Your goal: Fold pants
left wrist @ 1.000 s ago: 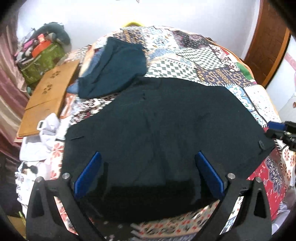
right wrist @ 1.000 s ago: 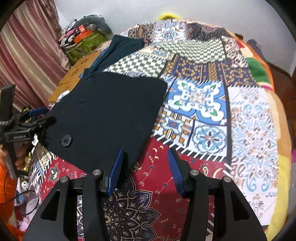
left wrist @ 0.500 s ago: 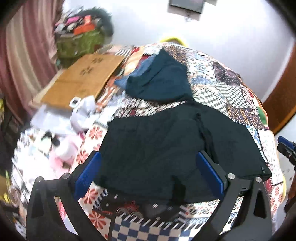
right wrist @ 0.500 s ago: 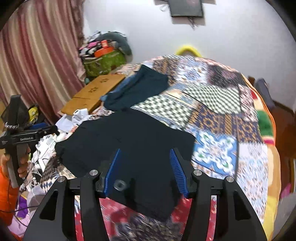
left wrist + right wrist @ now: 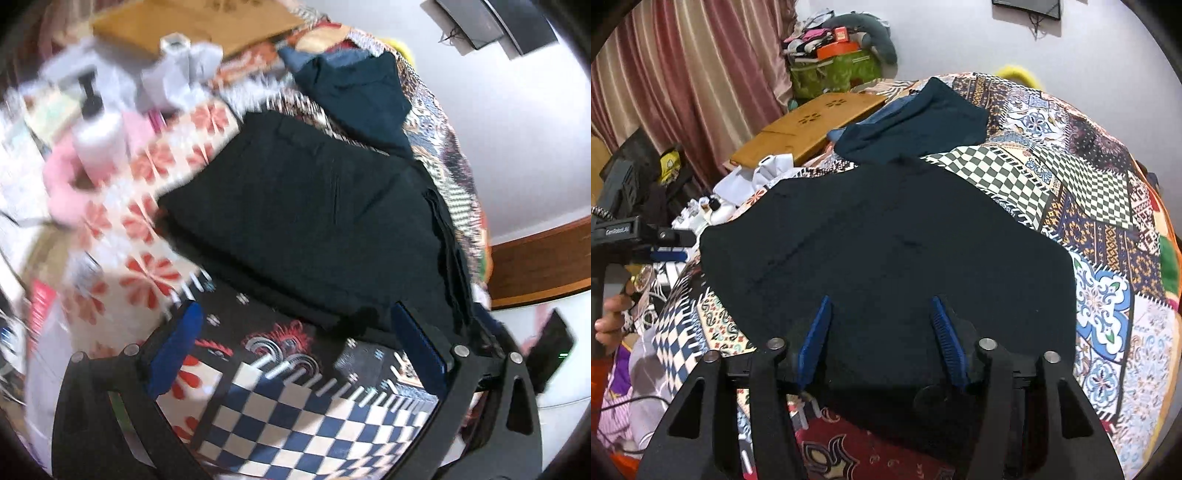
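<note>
The black pants (image 5: 317, 221) lie folded flat on the patchwork bedspread (image 5: 317, 428). In the right wrist view the pants (image 5: 886, 251) fill the middle. My left gripper (image 5: 295, 343) is open and empty, hovering just off the pants' near edge over the bedspread. My right gripper (image 5: 882, 328) is open and empty, low over the near end of the pants, with their button (image 5: 932, 397) beside its right finger. The left gripper (image 5: 665, 245) also shows at the left edge of the right wrist view, held in a hand.
A dark teal garment (image 5: 916, 125) lies at the far end of the bed. A wooden lap table (image 5: 809, 129), white cloths (image 5: 757, 177) and a white pump bottle (image 5: 98, 133) crowd the bedside. A curtain (image 5: 683, 74) hangs on the left.
Both grippers have swung. The left has pulled back off the pants and tilted toward the bed's cluttered side; the right has moved over the pants' near end.
</note>
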Demonstrator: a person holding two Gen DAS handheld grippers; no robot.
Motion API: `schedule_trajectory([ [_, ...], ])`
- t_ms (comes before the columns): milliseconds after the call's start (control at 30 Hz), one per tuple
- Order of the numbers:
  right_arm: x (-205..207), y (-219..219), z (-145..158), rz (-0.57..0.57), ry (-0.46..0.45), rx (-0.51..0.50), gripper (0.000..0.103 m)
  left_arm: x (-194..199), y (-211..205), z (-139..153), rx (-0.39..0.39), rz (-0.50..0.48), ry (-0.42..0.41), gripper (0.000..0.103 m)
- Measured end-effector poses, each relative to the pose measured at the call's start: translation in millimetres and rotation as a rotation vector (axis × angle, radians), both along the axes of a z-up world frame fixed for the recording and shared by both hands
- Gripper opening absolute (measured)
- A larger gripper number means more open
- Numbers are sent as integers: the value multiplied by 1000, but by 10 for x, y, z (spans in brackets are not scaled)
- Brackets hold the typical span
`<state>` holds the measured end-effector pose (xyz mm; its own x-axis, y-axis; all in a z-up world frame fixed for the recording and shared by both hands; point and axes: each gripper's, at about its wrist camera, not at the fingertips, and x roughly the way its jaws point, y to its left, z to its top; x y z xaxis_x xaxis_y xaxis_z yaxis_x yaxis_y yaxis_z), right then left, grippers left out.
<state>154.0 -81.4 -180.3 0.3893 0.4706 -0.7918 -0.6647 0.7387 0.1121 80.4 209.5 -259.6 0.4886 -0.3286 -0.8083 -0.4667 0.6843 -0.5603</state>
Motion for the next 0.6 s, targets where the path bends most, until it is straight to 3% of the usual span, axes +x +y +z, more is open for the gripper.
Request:
schedule_trajectory([
  [200, -3, -28, -5, 10, 3, -3, 61, 132, 144, -174, -114, 42, -28, 103],
  [333, -4, -19, -16, 11, 10, 11, 61, 298, 258, -302, -149, 69, -38, 102],
  [433, -4, -35, -22, 4, 15, 24, 61, 437, 291, -342, -104, 63, -29, 88],
  [600, -11, -32, -22, -5, 20, 35, 61, 602, 301, -316, 29, 40, 2, 36],
])
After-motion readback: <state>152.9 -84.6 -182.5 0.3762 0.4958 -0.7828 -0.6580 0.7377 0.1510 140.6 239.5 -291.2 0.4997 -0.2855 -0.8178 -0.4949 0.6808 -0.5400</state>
